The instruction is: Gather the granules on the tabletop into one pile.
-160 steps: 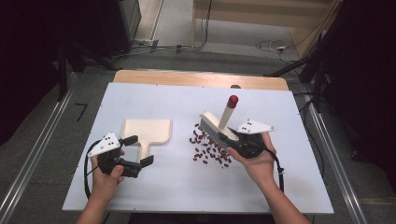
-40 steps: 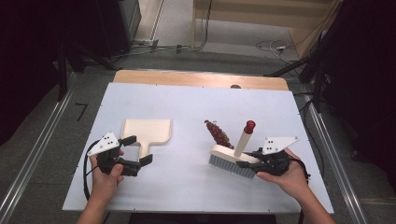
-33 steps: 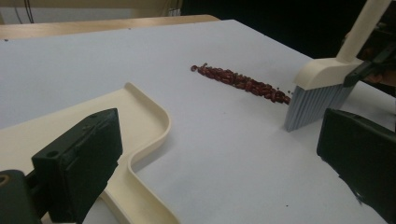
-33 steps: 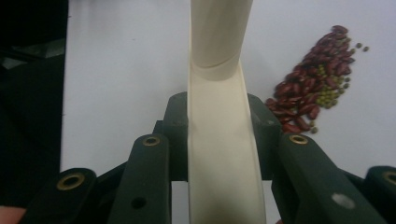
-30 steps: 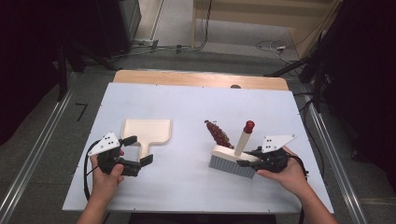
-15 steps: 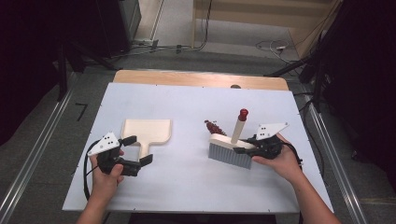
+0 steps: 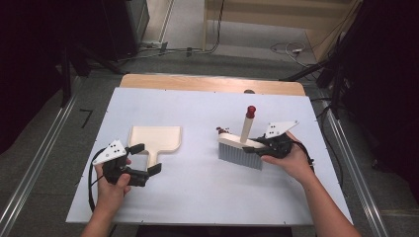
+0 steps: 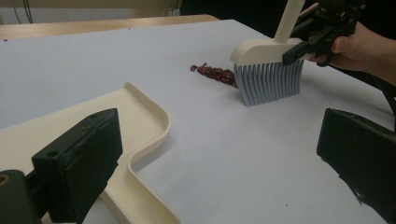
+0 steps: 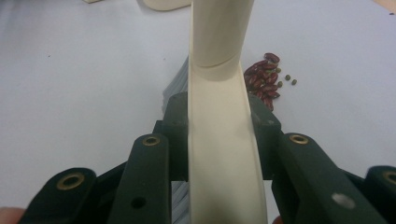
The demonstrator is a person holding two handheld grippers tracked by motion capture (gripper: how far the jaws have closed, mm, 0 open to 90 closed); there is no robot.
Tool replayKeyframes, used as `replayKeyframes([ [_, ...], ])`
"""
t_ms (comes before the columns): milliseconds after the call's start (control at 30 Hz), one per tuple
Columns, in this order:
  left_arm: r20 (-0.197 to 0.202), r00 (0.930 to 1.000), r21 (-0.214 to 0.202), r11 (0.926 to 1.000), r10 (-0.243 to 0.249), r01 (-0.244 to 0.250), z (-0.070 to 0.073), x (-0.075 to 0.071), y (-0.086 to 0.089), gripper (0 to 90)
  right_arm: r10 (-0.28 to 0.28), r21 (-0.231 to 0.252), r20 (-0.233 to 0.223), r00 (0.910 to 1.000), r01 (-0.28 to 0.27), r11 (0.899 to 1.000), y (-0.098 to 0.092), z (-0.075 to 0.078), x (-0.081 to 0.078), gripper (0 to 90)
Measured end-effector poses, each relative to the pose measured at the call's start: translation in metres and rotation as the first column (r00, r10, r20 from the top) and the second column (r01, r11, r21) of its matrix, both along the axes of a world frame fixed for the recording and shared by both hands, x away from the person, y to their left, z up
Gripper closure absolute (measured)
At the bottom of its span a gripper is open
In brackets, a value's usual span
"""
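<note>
1 brush [image 7: 240, 147], clamped by its cream back in the closed right gripper [image 7: 262, 145], bristles down for sweeping; beans [image 7: 221, 130] heaped at its 10 o'clock. 1 dustpan [image 7: 154, 139], at 9 o'clock, mouth away from the person; its handle lies between the wide-open, empty left gripper [image 7: 146, 158] jaws, for steadying.

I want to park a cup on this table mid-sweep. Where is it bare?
Bare: the far strip behind the dustpan, the near edge in front of both hands, and the middle between dustpan and brush. Crowded: around the beans beside the bristles, where the right gripper works.
</note>
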State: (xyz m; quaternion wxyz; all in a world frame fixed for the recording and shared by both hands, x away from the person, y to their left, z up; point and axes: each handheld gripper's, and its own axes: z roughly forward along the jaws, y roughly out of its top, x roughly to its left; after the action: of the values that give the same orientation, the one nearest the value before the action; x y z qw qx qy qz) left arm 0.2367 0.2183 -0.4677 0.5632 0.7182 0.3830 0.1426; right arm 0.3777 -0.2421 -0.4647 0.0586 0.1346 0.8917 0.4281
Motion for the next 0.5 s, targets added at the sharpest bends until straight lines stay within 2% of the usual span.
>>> replayKeyframes([
  [167,0.003,1.0,-0.002,1.0,0.0,0.0,0.0,0.0,0.0,0.6,-0.006,0.018,-0.004,1.0,0.006,1.0,0.001,-0.003,0.006,65.2],
  [500,0.001,1.0,0.001,1.0,-0.001,0.001,0.0,0.0,0.0,0.6,-0.016,0.009,0.004,0.9999,0.016,1.0,0.004,-0.001,0.015,65.1],
])
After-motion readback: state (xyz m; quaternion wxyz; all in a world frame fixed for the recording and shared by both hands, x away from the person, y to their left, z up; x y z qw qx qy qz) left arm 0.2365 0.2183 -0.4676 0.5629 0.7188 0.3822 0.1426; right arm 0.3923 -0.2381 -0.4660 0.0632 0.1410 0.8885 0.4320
